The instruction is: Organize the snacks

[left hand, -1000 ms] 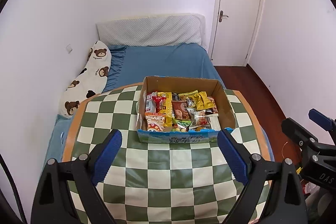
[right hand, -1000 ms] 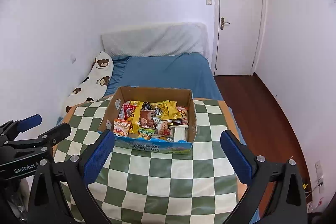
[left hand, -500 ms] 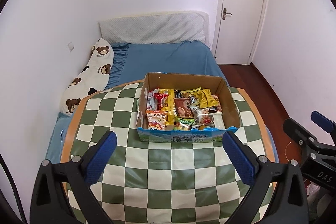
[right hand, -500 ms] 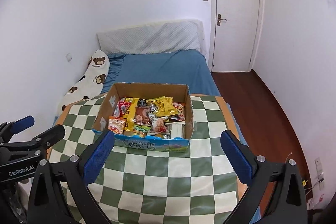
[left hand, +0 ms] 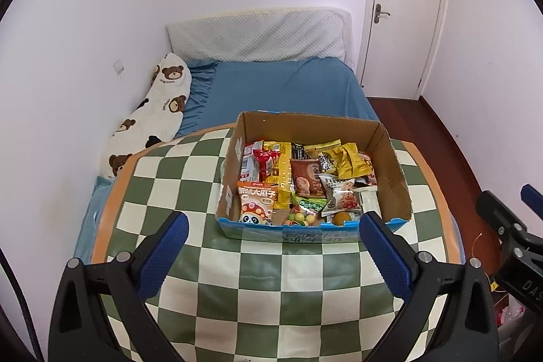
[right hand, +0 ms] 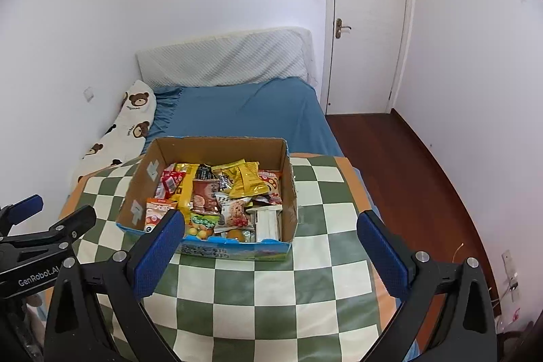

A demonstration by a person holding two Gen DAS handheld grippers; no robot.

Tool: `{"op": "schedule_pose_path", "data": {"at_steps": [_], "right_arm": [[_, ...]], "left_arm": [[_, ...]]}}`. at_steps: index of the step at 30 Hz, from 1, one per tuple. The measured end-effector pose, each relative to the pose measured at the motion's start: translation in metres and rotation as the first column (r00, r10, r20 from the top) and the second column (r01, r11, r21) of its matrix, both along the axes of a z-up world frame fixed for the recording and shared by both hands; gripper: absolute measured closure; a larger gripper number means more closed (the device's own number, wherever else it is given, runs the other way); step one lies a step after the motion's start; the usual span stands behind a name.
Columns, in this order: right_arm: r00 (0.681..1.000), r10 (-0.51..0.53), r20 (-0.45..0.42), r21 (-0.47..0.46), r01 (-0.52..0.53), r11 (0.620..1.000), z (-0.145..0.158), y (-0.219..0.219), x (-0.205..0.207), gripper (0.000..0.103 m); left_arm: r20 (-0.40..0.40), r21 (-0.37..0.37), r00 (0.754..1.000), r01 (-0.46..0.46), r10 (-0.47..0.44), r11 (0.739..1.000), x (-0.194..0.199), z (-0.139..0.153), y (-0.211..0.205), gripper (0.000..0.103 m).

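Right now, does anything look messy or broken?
Yes. The snack packets are jumbled, overlapping in the cardboard box. The box's right wall looks scuffed, its rim ragged. Nothing has spilled onto the checkered tablecloth.

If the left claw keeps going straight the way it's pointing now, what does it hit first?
Probably the blue-printed front wall of the open cardboard snack box, which sits centred ahead of the open left claw on the green-and-cream checkered tablecloth; depth is uncertain.

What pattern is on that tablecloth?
Green and cream checks on the tablecloth, clearest in the left wrist view.
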State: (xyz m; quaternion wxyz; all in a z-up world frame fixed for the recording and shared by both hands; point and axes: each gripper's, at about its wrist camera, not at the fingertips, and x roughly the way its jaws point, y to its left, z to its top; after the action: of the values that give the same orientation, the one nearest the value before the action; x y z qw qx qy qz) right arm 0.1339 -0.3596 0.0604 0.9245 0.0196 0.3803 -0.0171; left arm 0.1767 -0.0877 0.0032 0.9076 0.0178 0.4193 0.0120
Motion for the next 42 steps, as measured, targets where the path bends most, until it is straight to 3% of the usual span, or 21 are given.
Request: {"op": "schedule_pose_path", "data": {"at_steps": [42], "right_arm": [[0.999, 0.015, -0.04, -0.003, -0.015, 1.0, -0.018, 0.001, 0.012, 0.0]], "left_arm": [[-0.007, 0.016, 1.0, 0.025, -0.025, 1.0, -0.001, -0.007, -0.006, 0.0]]}}
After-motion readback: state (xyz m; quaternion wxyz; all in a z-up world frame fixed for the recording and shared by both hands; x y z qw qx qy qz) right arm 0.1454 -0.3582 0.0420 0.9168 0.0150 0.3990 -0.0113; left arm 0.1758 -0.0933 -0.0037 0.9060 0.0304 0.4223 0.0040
